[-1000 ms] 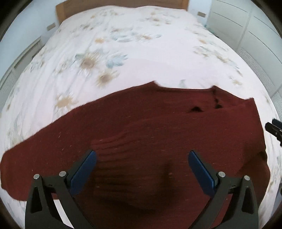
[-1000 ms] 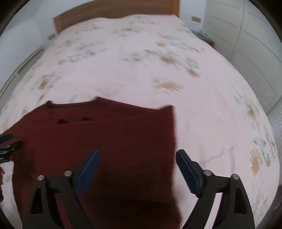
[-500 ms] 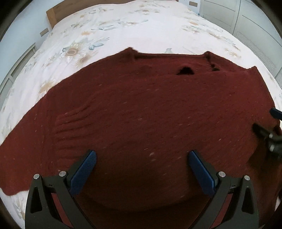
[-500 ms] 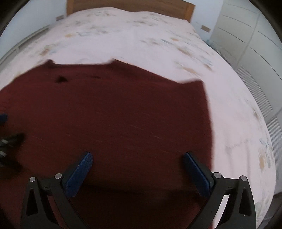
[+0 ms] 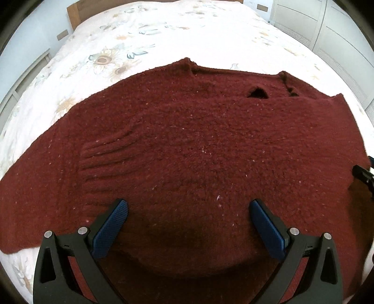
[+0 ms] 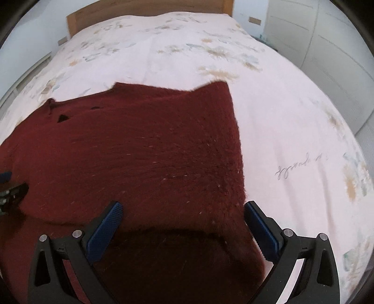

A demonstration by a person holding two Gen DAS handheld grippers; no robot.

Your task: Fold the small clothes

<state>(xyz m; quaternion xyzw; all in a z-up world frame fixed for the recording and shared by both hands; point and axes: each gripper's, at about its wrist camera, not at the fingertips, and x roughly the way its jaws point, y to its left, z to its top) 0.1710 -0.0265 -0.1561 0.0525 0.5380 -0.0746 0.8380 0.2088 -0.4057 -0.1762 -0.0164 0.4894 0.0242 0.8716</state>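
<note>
A dark red knitted sweater (image 5: 198, 145) lies spread on the bed, its neckline toward the headboard. One sleeve stretches out to the left (image 5: 35, 187). A ribbed cuff (image 5: 105, 154) lies folded over the body. My left gripper (image 5: 188, 224) hovers open just above the sweater's near part, nothing between its blue pads. In the right wrist view the sweater's right side (image 6: 152, 152) shows a straight folded edge. My right gripper (image 6: 183, 224) is open over that near right corner. Each gripper's tip shows at the edge of the other's view.
The bed (image 6: 292, 128) carries a pale floral cover and runs to a wooden headboard (image 6: 145, 9). White wardrobe doors (image 5: 339, 35) stand along the right. A pale wall and radiator (image 5: 21, 77) are on the left.
Both grippers have come down and closer to the sweater, which now fills more of each view. The sweater itself lies as before.
</note>
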